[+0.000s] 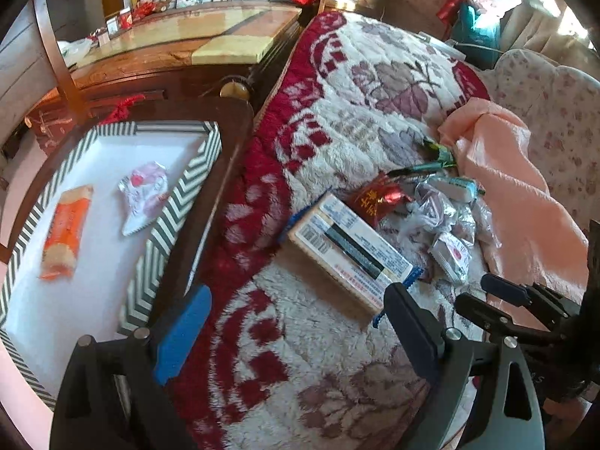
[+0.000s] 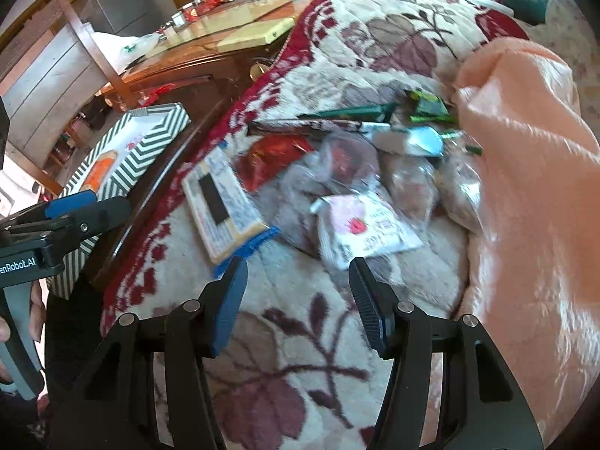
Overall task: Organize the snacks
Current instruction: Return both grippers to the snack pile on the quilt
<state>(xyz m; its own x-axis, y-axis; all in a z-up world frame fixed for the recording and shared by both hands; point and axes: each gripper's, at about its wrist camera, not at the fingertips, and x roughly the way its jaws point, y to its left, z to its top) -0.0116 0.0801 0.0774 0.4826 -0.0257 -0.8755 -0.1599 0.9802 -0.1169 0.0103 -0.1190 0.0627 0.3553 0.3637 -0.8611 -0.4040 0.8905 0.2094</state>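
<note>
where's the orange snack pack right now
The orange snack pack lies inside the chevron-striped tray, at the left of the left wrist view, left of a pink-and-white packet.

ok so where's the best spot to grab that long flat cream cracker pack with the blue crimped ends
Grip the long flat cream cracker pack across its narrow width near the close blue crimped end, coming from above. It lies flat on the floral fleece blanket, with that end clear of the pile.

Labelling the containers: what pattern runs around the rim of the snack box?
A dark green-and-white chevron zigzag on the box rim, clearest in the left wrist view.
</note>
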